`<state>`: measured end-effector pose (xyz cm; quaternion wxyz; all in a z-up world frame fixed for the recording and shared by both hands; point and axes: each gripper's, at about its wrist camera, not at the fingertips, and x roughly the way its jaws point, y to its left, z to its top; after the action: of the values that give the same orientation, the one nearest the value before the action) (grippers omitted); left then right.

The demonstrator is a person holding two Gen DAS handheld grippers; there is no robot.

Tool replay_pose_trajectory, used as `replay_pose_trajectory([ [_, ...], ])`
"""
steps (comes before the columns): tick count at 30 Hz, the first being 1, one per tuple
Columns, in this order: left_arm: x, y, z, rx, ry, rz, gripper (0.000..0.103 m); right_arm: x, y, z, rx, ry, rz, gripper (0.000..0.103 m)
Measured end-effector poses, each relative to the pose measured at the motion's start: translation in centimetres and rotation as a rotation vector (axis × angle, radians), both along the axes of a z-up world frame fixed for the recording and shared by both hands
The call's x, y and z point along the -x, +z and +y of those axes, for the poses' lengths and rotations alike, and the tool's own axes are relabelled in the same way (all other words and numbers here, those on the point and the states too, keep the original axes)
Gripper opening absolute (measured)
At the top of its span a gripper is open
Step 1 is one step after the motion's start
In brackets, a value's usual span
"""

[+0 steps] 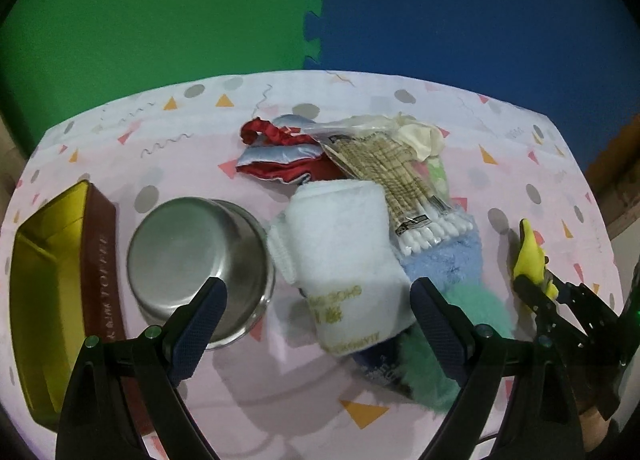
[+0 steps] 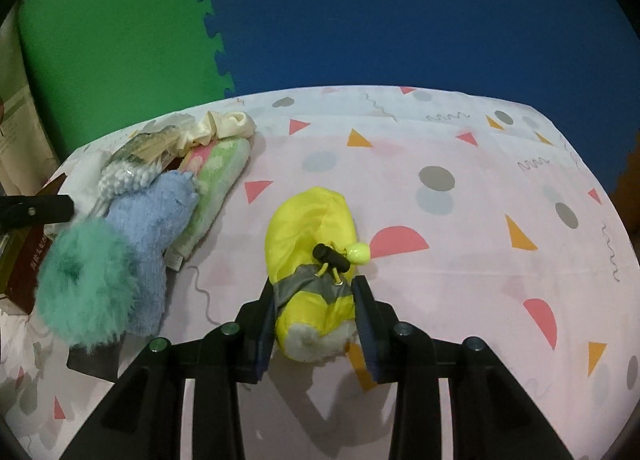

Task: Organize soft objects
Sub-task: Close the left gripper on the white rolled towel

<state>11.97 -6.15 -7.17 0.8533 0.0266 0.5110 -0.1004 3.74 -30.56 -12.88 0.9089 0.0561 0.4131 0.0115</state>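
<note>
A: Well, starting with the writing. Gold lettering on the white folded towel (image 1: 344,256), upside down and too blurred to read. Pale capitals along the side of the brown-and-gold tin (image 1: 52,292), also unreadable. Small black print on the clear packet of cotton swabs (image 1: 400,188), too small to make out.

B: And the pile around that towel?

A: Swab packet lying across its far right corner. Red and silver fabric (image 1: 280,152) behind it. Blue fluffy cloth (image 1: 444,260) and teal fluffy piece (image 1: 472,308) at its right. Steel bowl (image 1: 200,264) just left of it, the tin further left still. Cream fabric (image 2: 228,126) and a green-and-pink towel (image 2: 220,176) at the pile's far right edge.

B: Grippers?

A: Left gripper (image 1: 320,312) spread wide above the towel's near edge, nothing pinched, pads clear of it. Right gripper (image 2: 314,308) clamped on the yellow drawstring pouch (image 2: 310,220), well right of the towel on the pink patterned tablecloth (image 2: 460,280), black cord lock (image 2: 330,256) on top, pads pressing both sides.
</note>
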Motion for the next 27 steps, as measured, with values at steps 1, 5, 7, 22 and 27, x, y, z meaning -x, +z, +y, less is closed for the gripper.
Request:
replay_pose_trajectory([
  [1,-0.1,-0.2,-0.1,-0.004,-0.001,0.002,0.088,0.1,0.0,0.0,-0.001,0.001,0.000,0.036],
  [5,-0.4,-0.6,-0.5,0.005,-0.011,0.009,0.072,0.0,-0.1,-0.5,-0.030,0.003,0.004,0.037],
  [7,-0.4,-0.6,-0.5,0.040,-0.026,0.021,0.055,-0.1,-0.1,-0.5,-0.031,0.003,0.004,0.037],
  [22,1.6,2.4,1.3,0.080,-0.046,0.005,0.031,-0.2,-0.1,0.2,0.006,0.002,0.013,0.037],
  [27,2.9,4.0,2.6,0.081,-0.062,-0.009,0.032,-0.2,-0.1,0.1,0.003,0.002,0.013,0.037],
])
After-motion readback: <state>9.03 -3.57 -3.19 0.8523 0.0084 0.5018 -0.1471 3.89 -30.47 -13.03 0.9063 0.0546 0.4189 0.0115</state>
